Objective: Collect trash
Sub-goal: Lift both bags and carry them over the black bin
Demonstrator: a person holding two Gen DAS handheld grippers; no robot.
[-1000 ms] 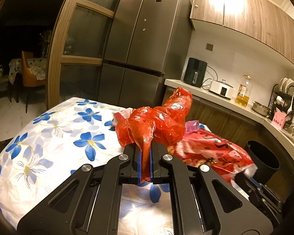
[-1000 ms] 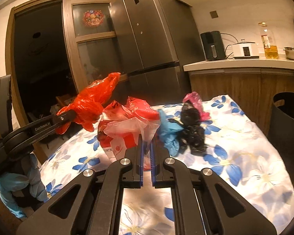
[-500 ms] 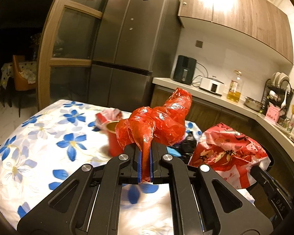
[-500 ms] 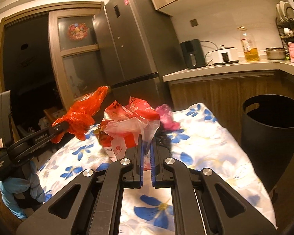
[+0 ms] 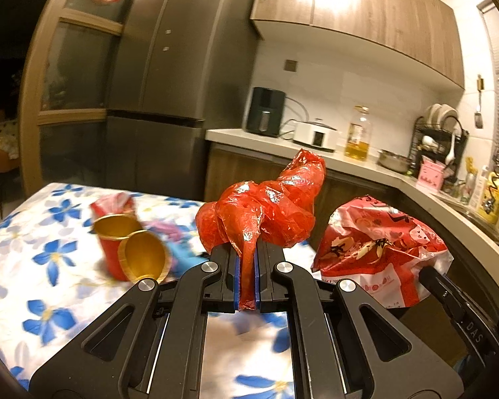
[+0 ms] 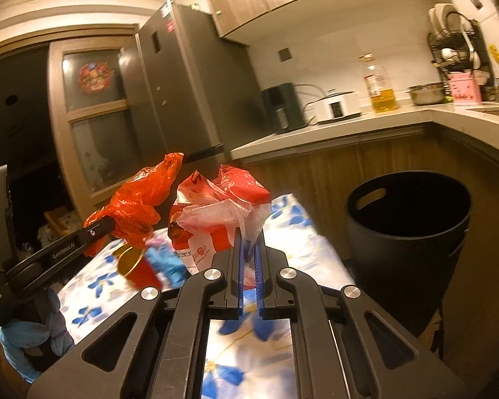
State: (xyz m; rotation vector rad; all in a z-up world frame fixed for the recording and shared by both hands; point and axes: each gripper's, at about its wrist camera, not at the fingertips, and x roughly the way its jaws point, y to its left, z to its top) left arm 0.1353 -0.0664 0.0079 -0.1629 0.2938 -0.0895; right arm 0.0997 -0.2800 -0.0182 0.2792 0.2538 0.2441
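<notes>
Left gripper (image 5: 248, 274) pinches thin twist of red plastic bag (image 5: 259, 212); right gripper (image 6: 249, 271) pinches printed red-white bag (image 6: 221, 216). Film could slip, dropping short of black bin (image 6: 407, 229) beyond table edge.

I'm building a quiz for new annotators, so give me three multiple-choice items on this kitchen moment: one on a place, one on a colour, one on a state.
1. Where does the black bin stand?
A. on the counter
B. on the floor beside the flowered table
C. on the fridge

2. What colour is the crumpled bag in the left hand-held gripper?
A. red
B. green
C. white

3. How is the right hand-held gripper?
A. wide open, empty
B. shut on the red-and-white printed bag
C. resting in the bin

Key: 1 B, since it stands low by the table edge, below the counter; 2 A, since the plastic is plainly red; 3 B, since clear plastic is pinched between its blue pads.
</notes>
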